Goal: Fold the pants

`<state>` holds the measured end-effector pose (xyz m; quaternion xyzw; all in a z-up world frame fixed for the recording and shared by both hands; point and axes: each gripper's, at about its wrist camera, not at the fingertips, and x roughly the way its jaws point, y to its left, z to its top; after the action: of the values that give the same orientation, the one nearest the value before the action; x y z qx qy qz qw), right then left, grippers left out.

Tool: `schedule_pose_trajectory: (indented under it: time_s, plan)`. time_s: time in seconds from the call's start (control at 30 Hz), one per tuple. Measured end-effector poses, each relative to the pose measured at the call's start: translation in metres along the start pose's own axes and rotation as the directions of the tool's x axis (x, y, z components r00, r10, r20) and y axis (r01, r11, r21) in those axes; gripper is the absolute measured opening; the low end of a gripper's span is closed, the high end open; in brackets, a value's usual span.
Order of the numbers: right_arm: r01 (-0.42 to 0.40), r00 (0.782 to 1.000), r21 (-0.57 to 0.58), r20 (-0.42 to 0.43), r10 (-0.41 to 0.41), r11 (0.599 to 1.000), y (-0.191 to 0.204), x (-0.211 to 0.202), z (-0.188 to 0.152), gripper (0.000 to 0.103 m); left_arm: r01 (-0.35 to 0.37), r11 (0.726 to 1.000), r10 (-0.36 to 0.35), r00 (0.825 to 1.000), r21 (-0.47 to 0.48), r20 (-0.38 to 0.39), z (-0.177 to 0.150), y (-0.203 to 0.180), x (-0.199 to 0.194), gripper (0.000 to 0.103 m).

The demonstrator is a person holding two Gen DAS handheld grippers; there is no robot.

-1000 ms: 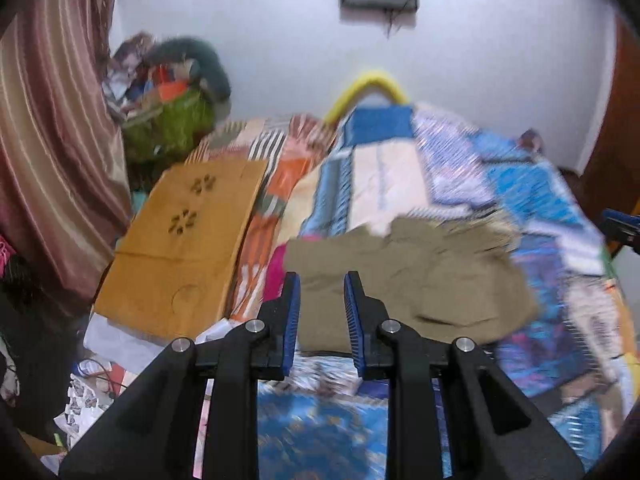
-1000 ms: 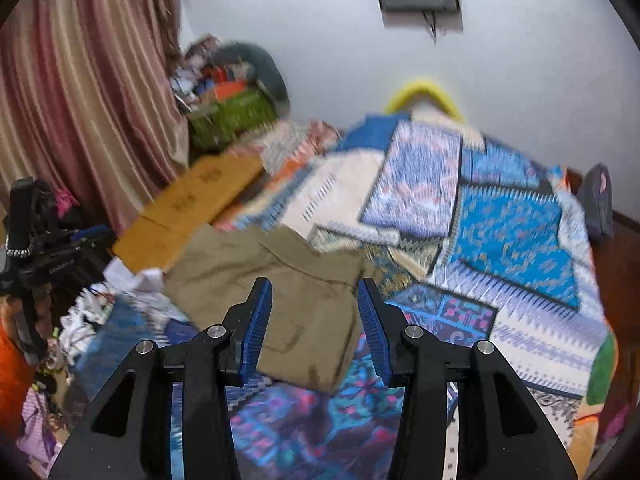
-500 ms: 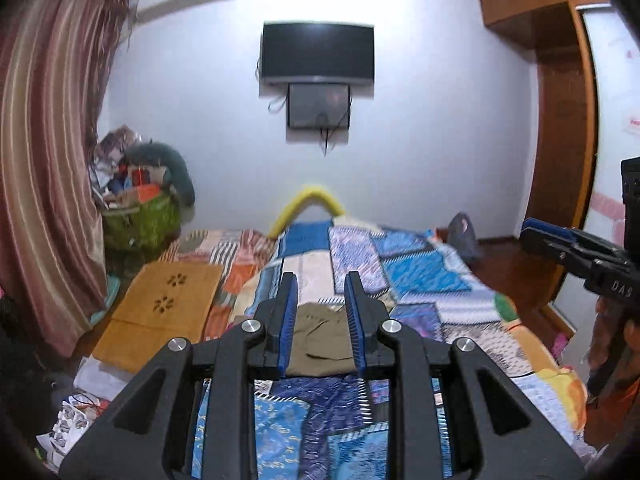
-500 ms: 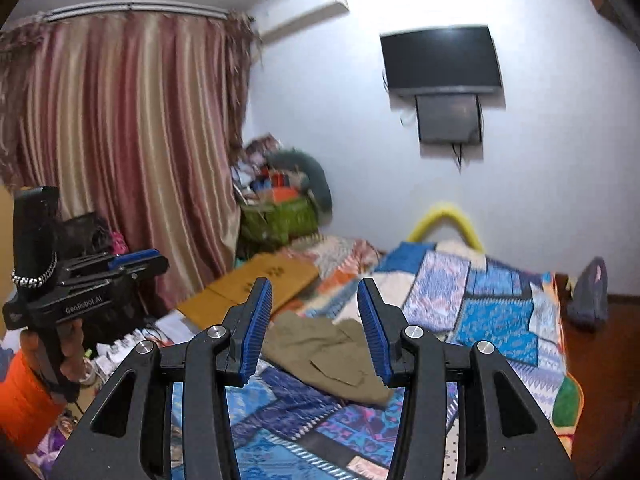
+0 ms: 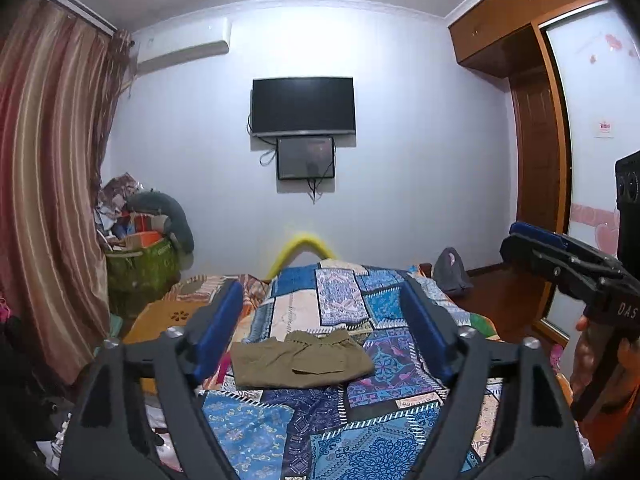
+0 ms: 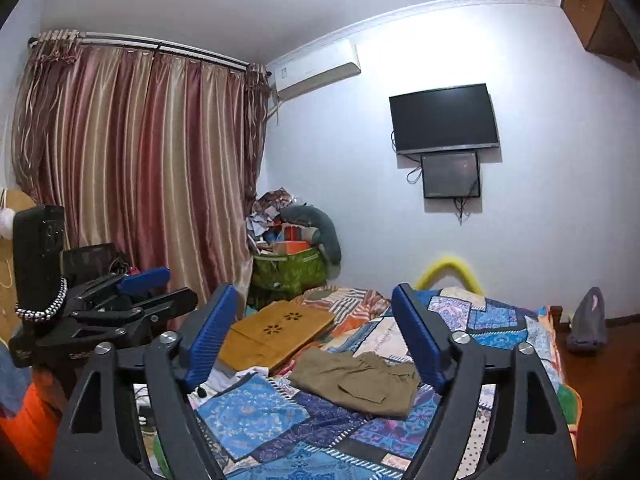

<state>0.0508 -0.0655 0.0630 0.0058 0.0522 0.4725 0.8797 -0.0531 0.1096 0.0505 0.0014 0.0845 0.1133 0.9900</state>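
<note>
The olive-green pants lie folded into a flat rectangle on the patchwork bedcover, a pocket flap facing up. In the right wrist view the pants sit left of centre on the bed. My left gripper hangs back from the pants and well above them, its jaws opening with nothing between the blue pads. My right gripper is likewise raised and opening, and holds nothing. Each view catches the other gripper at its edge: the right gripper in a hand, and the left gripper.
An orange-brown board lies on the bed's left side. A green bag piled with clutter stands by the striped curtain. A television hangs on the far wall. A grey bag sits on the floor, with a wardrobe at right.
Both grippers have drawn back and risen from the pants, tilting up until the wall and television show. Both pairs of jaws have spread wide. The pants stay where they lay.
</note>
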Motion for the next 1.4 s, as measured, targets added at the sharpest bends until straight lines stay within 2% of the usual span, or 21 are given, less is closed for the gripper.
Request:
schedule_pose_trajectory:
  time_s: [0.07,0.13,0.33,0.77,1.4]
  plan:
    - [0.013,1.0,0.007,0.022,-0.013,1.0,0.001,-0.007,-0.002,0.092,-0.001,1.0,0.001,1.0,-0.009,0.017,-0.001,0.0,-0.006,0.099]
    - [0.028,0.999,0.013,0.037,-0.029,1.0,0.0,-0.011,-0.002,0.103,-0.007,1.0,0.007,0.999,-0.015,0.031,-0.004,0.0,-0.012,0.103]
    - [0.059,0.997,0.007,0.039,-0.059,0.998,0.003,-0.011,-0.004,0.103,-0.017,0.999,0.017,0.999,-0.03,0.027,-0.008,-0.002,-0.016,0.103]
    - [0.05,0.999,0.009,0.019,-0.05,0.999,0.005,-0.018,-0.015,0.103,-0.013,0.999,0.014,1.0,-0.041,0.024,-0.009,0.0,-0.012,0.103]
    - [0.045,0.999,0.018,-0.013,-0.044,0.999,0.002,-0.018,-0.014,0.103,0.0,0.998,0.0,1.0,-0.056,-0.002,-0.02,0.0,0.001,0.103]
